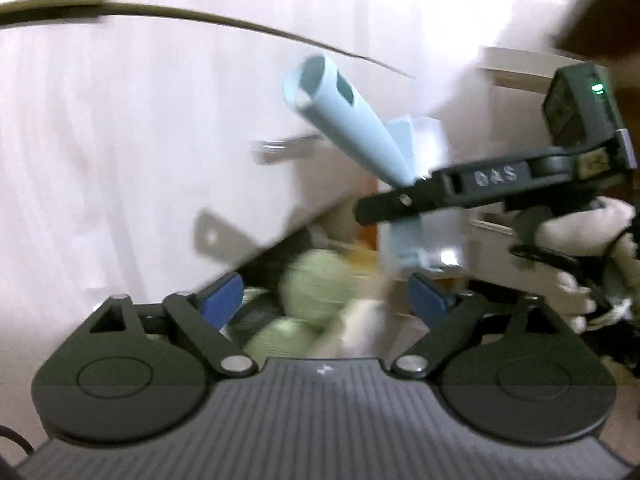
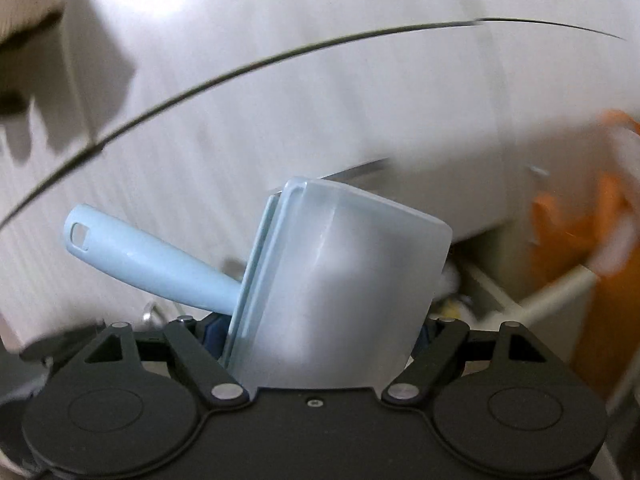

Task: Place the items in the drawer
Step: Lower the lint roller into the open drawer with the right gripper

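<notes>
My right gripper is shut on a light blue lint roller, gripping its translucent cover; the blue handle sticks out to the left. In the left wrist view the same right gripper comes in from the right, holding the roller above the open drawer. My left gripper is open and empty, low over the drawer. Inside the drawer lie green round items and other blurred things.
White cabinet fronts with metal handles fill the left wrist view. An orange object shows blurred at the right of the right wrist view, next to the drawer's white rim. A gloved hand holds the right gripper.
</notes>
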Available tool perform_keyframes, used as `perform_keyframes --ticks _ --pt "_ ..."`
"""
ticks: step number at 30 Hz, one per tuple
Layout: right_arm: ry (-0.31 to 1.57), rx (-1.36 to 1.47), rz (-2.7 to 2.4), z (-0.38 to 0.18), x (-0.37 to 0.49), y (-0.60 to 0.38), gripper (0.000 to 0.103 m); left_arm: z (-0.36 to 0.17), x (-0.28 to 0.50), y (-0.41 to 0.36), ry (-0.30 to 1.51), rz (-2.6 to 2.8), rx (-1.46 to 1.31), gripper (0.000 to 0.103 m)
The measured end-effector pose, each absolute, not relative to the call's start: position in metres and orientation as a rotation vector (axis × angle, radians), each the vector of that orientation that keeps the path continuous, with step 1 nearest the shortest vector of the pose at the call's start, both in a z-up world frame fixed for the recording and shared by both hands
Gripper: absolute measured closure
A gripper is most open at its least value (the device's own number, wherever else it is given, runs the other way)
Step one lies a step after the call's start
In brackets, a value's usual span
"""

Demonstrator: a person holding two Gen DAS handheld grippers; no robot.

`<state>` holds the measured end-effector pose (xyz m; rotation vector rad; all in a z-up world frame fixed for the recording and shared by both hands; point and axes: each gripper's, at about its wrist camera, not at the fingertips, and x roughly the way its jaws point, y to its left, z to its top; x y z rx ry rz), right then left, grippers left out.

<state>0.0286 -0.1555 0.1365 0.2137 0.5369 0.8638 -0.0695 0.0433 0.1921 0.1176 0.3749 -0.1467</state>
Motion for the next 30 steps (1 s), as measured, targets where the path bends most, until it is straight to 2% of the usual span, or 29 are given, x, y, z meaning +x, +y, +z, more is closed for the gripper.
perform_keyframes --ticks 5,11,18,30 --pt "0.594 0.045 0.958 0.137 0.042 -0.087 0.018 0.172 -0.032 0.069 0.446 -0.152 0.077 0.012" --pt "0.674 -0.133 0.929 0.126 0.050 -0.041 0.019 0.146 -0.072 0.074 0.493 -0.193 0.035 0.012" --pt "0.800 -0.160 0.912 0.116 0.059 -0.045 0.025 0.141 -0.068 0.060 0.549 -0.389 -0.033 0.012" --pt "0.838 -0.196 0.923 0.097 0.060 -0.058 0.026 0.138 -0.067 0.056 0.549 -0.429 -0.049 0.012"
